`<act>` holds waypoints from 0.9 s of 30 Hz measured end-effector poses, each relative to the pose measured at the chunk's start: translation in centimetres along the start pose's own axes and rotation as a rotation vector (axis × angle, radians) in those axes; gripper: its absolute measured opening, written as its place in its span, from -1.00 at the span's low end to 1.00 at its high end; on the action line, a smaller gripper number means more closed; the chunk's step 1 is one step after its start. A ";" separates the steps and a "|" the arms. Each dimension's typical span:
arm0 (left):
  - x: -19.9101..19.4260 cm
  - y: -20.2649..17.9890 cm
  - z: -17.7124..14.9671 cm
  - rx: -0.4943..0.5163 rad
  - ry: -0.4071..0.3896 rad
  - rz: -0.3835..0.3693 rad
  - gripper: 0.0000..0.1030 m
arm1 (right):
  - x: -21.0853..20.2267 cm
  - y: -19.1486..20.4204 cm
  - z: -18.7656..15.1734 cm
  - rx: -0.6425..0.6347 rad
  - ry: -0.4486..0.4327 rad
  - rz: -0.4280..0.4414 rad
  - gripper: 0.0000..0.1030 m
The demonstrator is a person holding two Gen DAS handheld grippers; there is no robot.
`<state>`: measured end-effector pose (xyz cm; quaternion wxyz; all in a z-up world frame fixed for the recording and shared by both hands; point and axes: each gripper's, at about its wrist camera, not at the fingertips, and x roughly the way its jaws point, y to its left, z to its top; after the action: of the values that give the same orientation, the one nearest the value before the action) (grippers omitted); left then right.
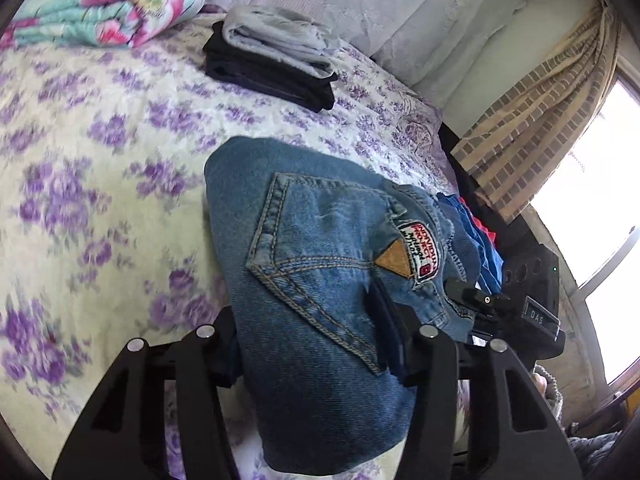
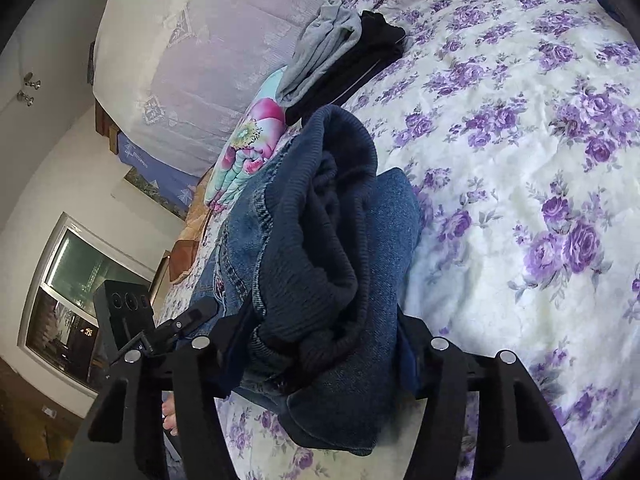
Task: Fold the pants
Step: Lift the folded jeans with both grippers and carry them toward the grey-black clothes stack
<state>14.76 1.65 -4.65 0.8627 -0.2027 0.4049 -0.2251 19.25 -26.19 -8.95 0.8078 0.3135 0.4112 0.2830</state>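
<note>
Both grippers are matte black plastic. The left gripper [image 1: 316, 344] has two broad arms with slotted cut-outs, each topped by round silver pins. The right gripper [image 2: 316, 344] matches it: same slots, same silver pins.

A bed [image 1: 100, 128] covered by a white quilt with purple flowers carries a stack of folded clothes [image 1: 272, 60] at its far side, grey pieces on top of black ones. Left of the stack lies a folded floral blanket [image 1: 108, 8] in turquoise and pink. At right, a beige checked curtain [image 1: 540, 112] hangs beside a bright window [image 1: 600, 200].
</note>
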 end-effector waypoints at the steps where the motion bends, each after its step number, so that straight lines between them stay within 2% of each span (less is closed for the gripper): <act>1: 0.1 -0.7 0.7 0.020 0.000 0.008 -0.01 | -0.2 -0.1 0.4 0.001 -0.003 -0.003 0.16; 4: 1.8 -2.6 3.3 0.057 0.024 0.005 -0.01 | -1.5 -0.6 2.5 -0.003 -0.040 -0.024 0.16; 9: 7.3 -7.0 8.9 0.128 0.062 -0.016 -0.01 | -4.1 -2.9 8.5 0.022 -0.107 -0.083 0.16; 13: 13.1 -11.6 15.1 0.184 0.076 -0.040 -0.01 | -6.4 -4.9 15.9 0.008 -0.188 -0.147 0.15; 18: 20.5 -16.5 23.3 0.244 0.037 -0.073 -0.01 | -8.3 -7.4 25.4 -0.025 -0.302 -0.198 0.15; 23: 28.7 -18.6 30.7 0.250 0.023 -0.060 -0.01 | -7.5 -12.4 34.5 -0.048 -0.350 -0.200 0.15; 27: 35.0 -18.3 33.7 0.232 0.013 -0.022 -0.01 | -4.9 -16.9 39.4 -0.038 -0.335 -0.214 0.15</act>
<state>57.24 -26.99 3.69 0.8752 -0.1043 0.3796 -0.2812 53.30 -51.29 -0.74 0.8962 0.2955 0.2965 0.1472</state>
